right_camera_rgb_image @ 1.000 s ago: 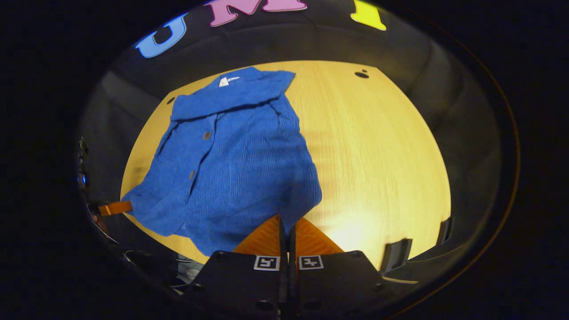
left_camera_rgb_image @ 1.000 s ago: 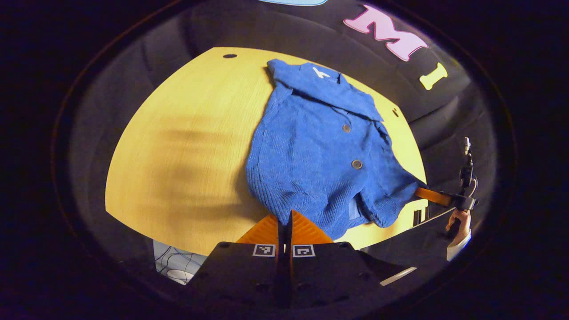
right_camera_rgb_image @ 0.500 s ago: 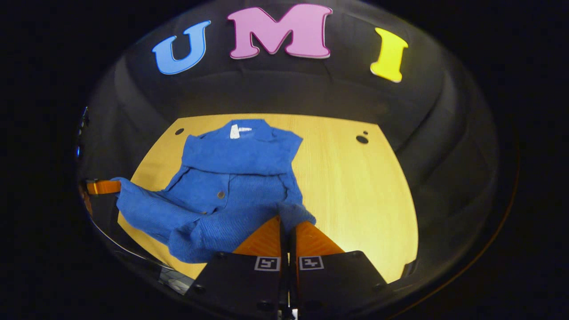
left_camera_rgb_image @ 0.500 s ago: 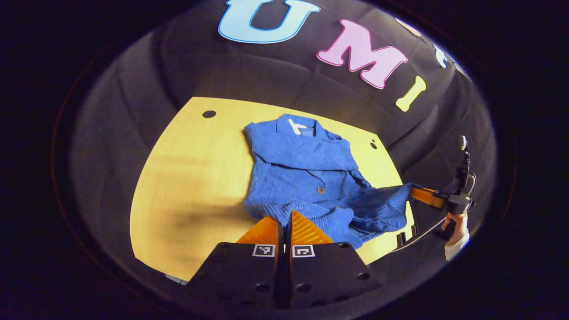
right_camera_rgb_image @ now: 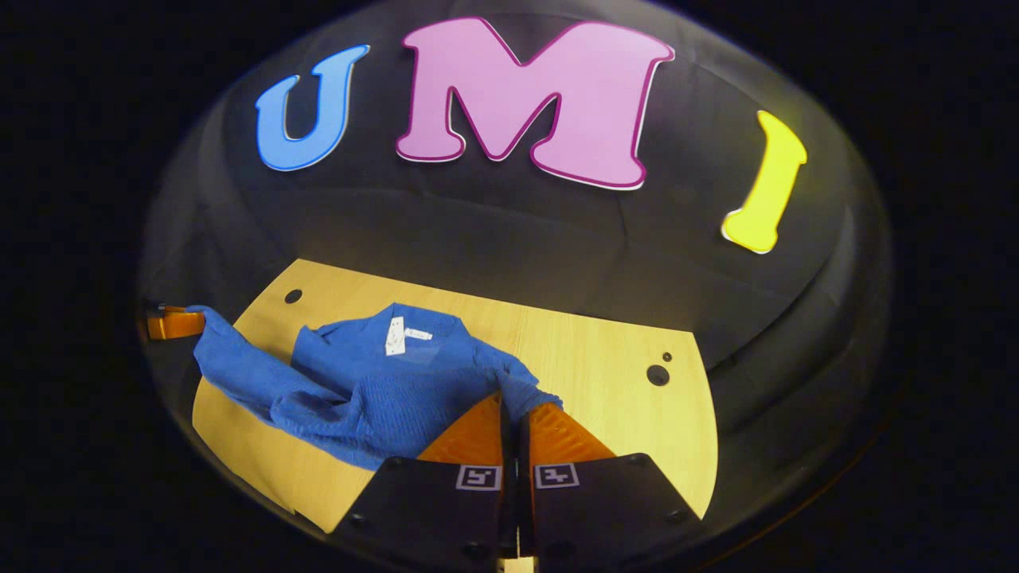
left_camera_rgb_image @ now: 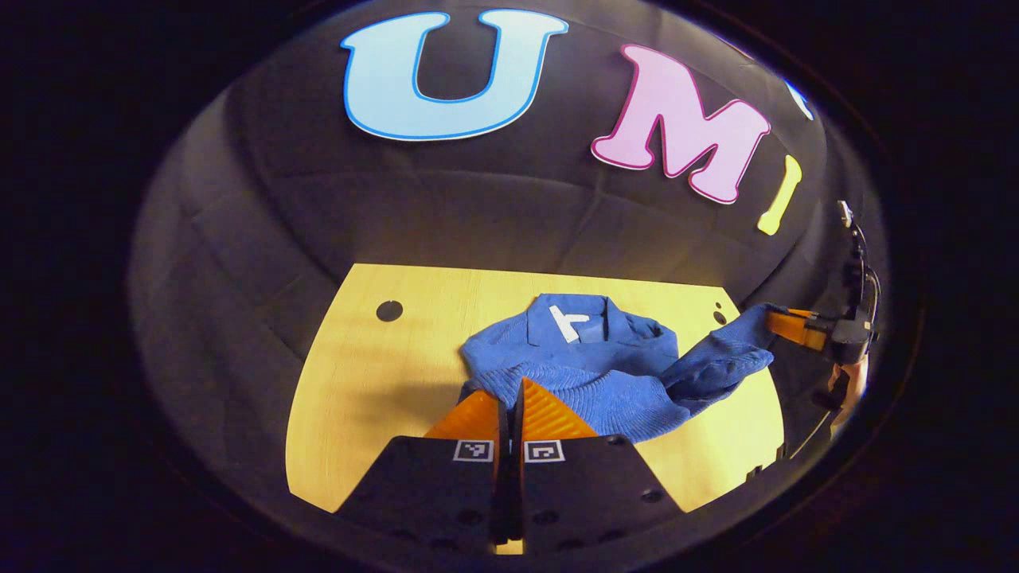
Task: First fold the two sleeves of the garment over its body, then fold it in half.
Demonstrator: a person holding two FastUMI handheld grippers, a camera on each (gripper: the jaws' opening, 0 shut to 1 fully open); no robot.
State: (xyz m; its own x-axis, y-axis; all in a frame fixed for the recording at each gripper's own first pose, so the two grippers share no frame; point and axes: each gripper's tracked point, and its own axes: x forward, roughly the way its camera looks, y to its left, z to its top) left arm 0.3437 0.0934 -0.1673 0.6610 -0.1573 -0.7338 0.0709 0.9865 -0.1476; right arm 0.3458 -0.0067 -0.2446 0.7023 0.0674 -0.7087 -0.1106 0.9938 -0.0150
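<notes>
Both hand-held grippers (left_camera_rgb_image: 509, 398) (right_camera_rgb_image: 513, 410) pinching blue garment (left_camera_rgb_image: 605, 382) hem above wooden table (left_camera_rgb_image: 374, 374), 2 holes (right_camera_rgb_image: 657, 374) nearby.

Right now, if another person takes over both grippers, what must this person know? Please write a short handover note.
Left gripper: fingers shut on one corner of the hem of the blue garment.
Right gripper: fingers shut on the other hem corner; it is also seen from the left gripper view, holding the cloth up off the table.
Garment: collar end with white tag lies flat on the table; hem end is raised toward the collar.
Done: sleeves appear already folded in.
Left: carry the hem over to the collar, lay it down, open both grippers.
</notes>
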